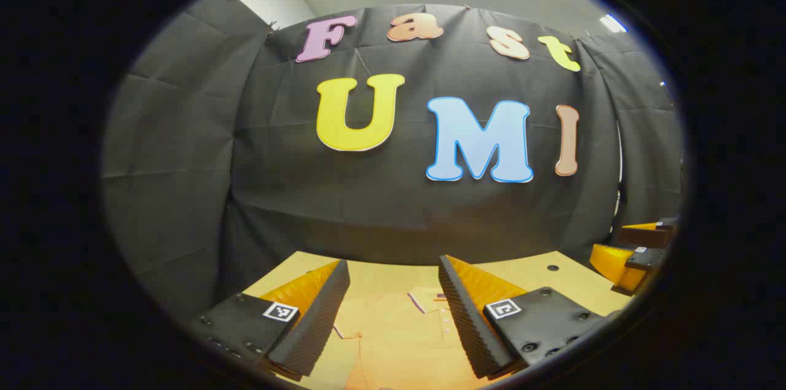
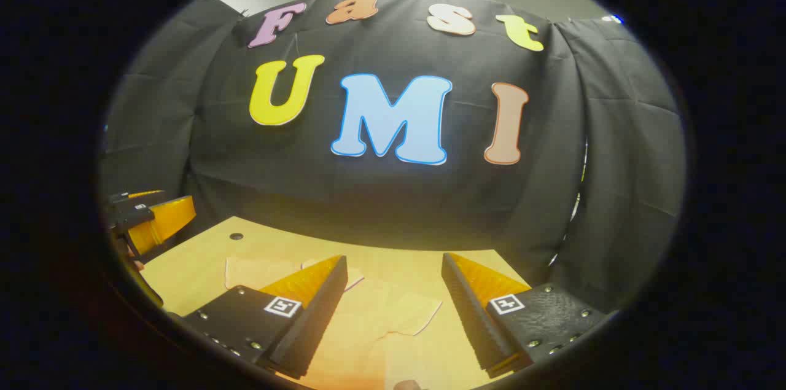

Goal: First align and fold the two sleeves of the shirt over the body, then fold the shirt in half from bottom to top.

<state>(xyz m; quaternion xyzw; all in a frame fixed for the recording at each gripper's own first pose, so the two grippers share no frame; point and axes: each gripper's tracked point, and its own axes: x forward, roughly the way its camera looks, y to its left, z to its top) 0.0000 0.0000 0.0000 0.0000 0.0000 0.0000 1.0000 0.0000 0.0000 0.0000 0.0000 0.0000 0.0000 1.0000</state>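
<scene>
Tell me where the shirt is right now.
The shirt lies flat on the table, below and between the left gripper's open fingers in the left gripper view, collar toward the booth wall.

Shirt [image 1: 399, 328] hem: cut off by my view's lower edge.
Shirt sides: hidden behind my left gripper's fingers [image 1: 313, 322].

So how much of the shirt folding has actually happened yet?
Apparently none. The shirt lies spread on the table, its sleeve still out to the side. The left claw and right claw hover open above it, holding nothing. Both sleeve folds and the bottom-to-top fold remain.
</scene>
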